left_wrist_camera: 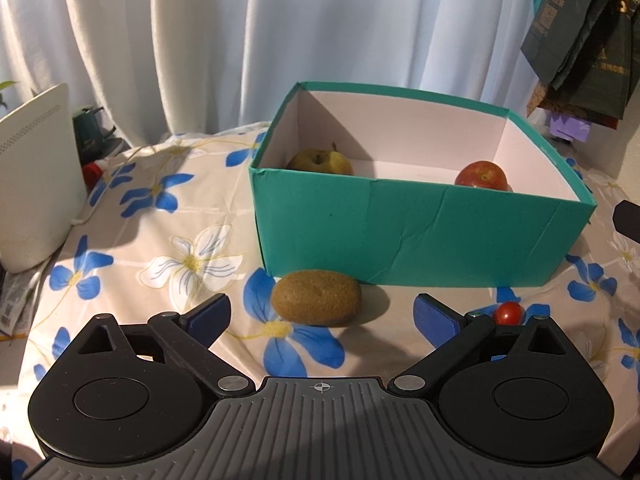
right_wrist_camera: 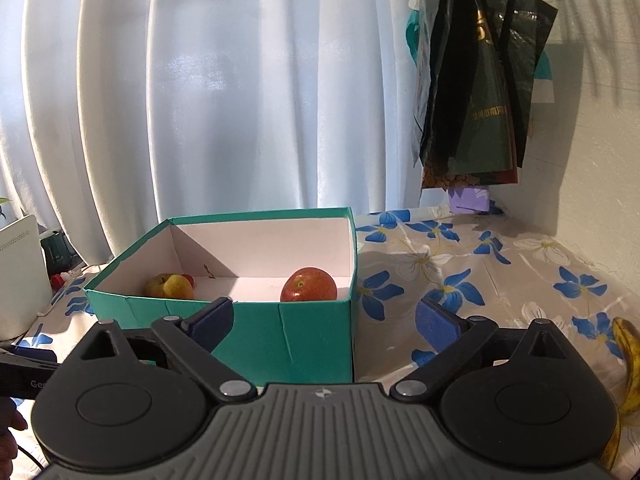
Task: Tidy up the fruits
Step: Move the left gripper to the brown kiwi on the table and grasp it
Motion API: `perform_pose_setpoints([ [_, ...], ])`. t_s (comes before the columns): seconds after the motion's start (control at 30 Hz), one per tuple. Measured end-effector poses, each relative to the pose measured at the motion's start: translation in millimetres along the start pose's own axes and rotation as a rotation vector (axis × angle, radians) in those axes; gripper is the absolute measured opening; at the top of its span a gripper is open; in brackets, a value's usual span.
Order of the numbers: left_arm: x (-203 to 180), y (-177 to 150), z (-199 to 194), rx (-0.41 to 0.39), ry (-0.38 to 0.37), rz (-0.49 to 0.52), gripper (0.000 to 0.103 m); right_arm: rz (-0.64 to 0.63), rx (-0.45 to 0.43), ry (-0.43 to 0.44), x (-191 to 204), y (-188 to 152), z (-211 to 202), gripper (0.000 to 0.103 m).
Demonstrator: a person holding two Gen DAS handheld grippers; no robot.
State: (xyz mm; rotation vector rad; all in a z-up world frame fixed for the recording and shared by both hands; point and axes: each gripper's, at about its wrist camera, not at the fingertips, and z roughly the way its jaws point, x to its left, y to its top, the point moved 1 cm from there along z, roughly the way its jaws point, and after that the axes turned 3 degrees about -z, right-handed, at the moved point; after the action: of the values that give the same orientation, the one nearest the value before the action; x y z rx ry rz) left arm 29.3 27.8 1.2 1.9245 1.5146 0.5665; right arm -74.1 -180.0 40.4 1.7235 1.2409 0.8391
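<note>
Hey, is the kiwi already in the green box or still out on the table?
Out. The kiwi lies on the flowered tablecloth just in front of the green box; inside the box are only a red apple and a yellowish apple.

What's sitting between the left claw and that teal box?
A brown kiwi lies on the flowered cloth just ahead of the open left claw, in front of the teal box, in the left wrist view.
</note>
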Motion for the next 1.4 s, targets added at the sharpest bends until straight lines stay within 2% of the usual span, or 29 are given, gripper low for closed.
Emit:
perform_pose_setpoints([
  [0.3,-13,-4,18,-0.036,0.025,0.074,0.100,0.017,0.002,0.006,-1,-3,0,0.100],
  [0.67,-11,-3,51,0.020,0.033,0.047,0.100,0.000,0.032,-0.004,2,-3,11,0.100],
  [1.07,2,-3,65,0.057,0.009,-0.003,0.100,-0.004,0.052,-0.014,3,-4,17,0.100],
  [1.27,2,-4,71,0.080,0.010,-0.002,0.095,-0.013,0.068,-0.017,4,-7,19,0.100],
  [1.4,2,-5,76,0.097,0.012,0.004,0.087,-0.019,0.070,-0.023,4,-9,19,0.100],
])
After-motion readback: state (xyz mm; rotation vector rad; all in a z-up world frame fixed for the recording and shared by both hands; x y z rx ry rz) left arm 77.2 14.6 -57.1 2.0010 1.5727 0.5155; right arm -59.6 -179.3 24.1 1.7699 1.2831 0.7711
